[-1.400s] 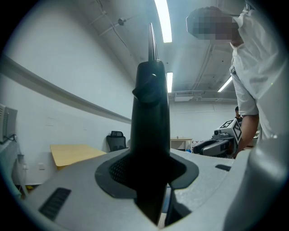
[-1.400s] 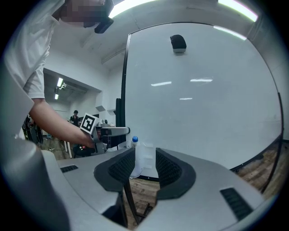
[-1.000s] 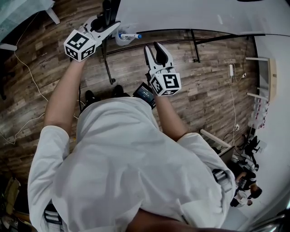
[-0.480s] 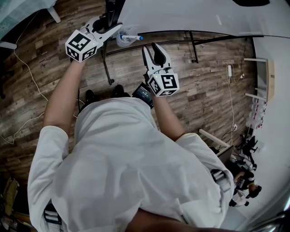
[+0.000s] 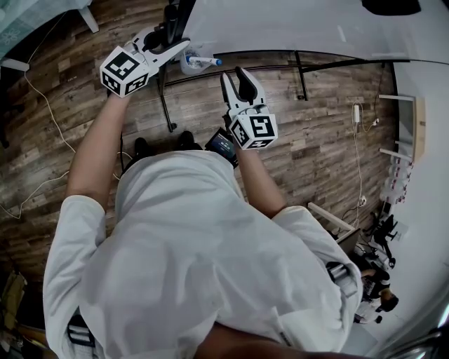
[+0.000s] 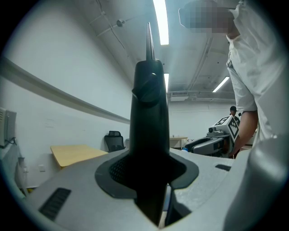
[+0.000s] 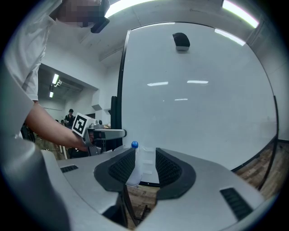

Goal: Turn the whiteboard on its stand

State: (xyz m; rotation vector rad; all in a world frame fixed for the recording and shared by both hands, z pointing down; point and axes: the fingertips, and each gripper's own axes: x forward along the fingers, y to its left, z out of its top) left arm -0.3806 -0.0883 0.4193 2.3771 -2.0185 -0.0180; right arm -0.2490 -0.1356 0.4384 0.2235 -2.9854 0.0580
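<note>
The whiteboard (image 5: 295,24) lies tilted across the top of the head view, and in the right gripper view it (image 7: 194,99) fills the scene ahead. My left gripper (image 5: 175,43) is shut on the board's black side post (image 5: 170,17). In the left gripper view that post (image 6: 151,113) stands upright and fills the gap of the left gripper (image 6: 153,178). My right gripper (image 5: 236,76) stands open just short of the board's lower edge, with nothing between its fingers. A blue-capped marker (image 5: 203,61) lies in the pale tray, and in the right gripper view the marker (image 7: 134,145) lies beyond the open right gripper (image 7: 144,164).
The stand's black bars (image 5: 302,70) and leg (image 5: 166,105) cross the wood floor under the board. A white cable (image 5: 42,105) trails at the left, and a wall shelf (image 5: 414,119) is at the right. A yellow table (image 6: 76,153) and an office chair (image 6: 114,140) stand behind the post.
Both grippers have shifted a little sideways. The board's lower edge and the marker tray have swung slightly with the left gripper. Neither gripper's jaws have changed.
</note>
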